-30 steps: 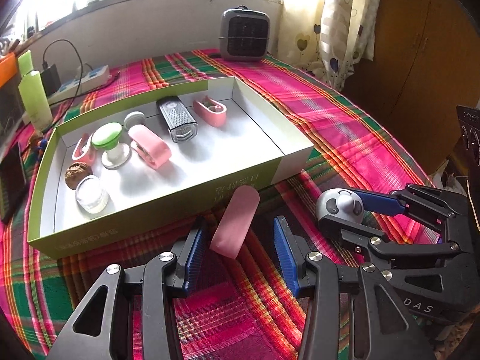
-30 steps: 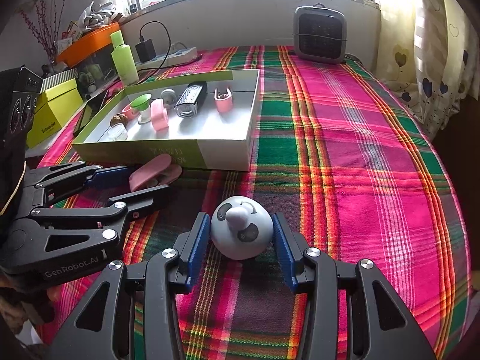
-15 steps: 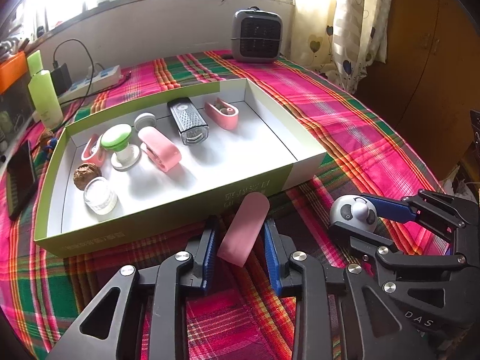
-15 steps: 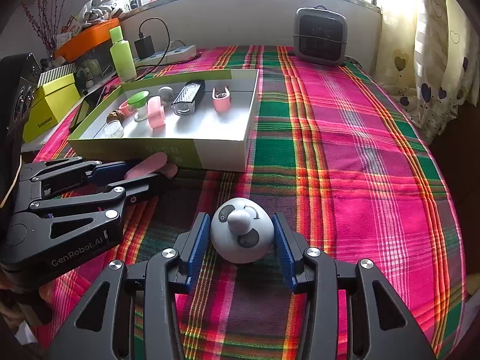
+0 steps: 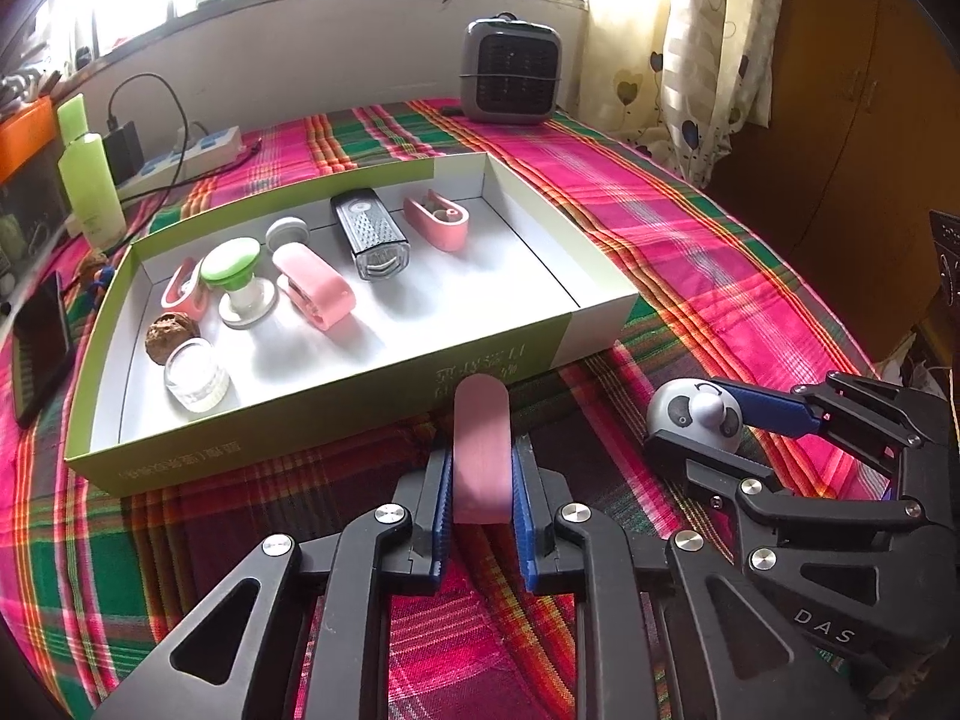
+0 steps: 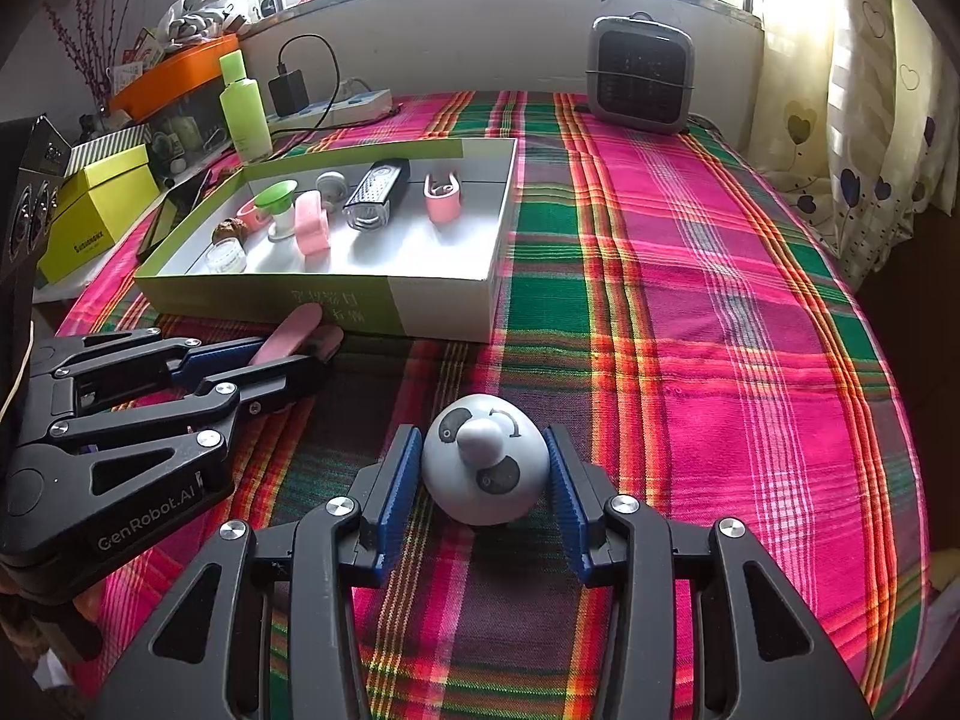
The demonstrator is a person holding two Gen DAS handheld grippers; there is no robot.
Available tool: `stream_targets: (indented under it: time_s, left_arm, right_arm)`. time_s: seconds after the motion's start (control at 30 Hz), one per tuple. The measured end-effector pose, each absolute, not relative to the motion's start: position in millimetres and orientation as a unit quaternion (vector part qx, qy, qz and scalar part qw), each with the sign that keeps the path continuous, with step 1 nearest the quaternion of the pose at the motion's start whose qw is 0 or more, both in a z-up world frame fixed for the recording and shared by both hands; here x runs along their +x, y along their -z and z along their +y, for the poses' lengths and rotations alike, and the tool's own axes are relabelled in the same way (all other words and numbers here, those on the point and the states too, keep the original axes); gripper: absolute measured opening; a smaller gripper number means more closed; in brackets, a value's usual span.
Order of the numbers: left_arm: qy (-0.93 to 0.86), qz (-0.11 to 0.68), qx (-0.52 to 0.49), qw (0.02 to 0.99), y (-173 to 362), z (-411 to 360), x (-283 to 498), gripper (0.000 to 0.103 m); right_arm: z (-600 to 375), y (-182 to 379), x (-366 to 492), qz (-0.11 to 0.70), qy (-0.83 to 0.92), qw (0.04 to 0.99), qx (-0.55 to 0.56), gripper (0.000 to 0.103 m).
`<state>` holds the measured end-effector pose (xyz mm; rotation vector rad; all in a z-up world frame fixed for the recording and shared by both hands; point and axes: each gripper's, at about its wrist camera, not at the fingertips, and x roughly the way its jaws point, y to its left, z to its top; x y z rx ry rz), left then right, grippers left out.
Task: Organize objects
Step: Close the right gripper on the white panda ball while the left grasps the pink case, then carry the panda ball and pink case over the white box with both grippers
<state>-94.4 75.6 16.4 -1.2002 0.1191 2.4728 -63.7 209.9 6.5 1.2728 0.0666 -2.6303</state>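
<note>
Left gripper (image 5: 480, 483) is clamping the pink oblong piece (image 5: 481, 450) — sitting just outside the box (image 5: 336, 408) front wall, near the table's front edge. Right gripper (image 6: 485, 483) is straddling the grey panda-face knob (image 6: 485, 468) on the plaid cloth (image 6: 690, 300) — pads look touching, grip unclear.

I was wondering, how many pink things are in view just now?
4. Three lie in the box: a clip at its left end, a case in the middle and a holder toward the right. A fourth, a pink bar, is between the left gripper jaws.
</note>
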Motion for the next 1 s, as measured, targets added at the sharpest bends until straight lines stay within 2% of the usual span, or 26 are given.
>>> stream_targets:
  time_s: [1.0]
  left_arm:
    - [-0.882,0.024,-0.432,0.185,-15.5,70.1,-79.0,0.016]
  right_arm:
    - [209.2,-7.6,-51.9,0.018,0.895,0.111,0.432,0.043]
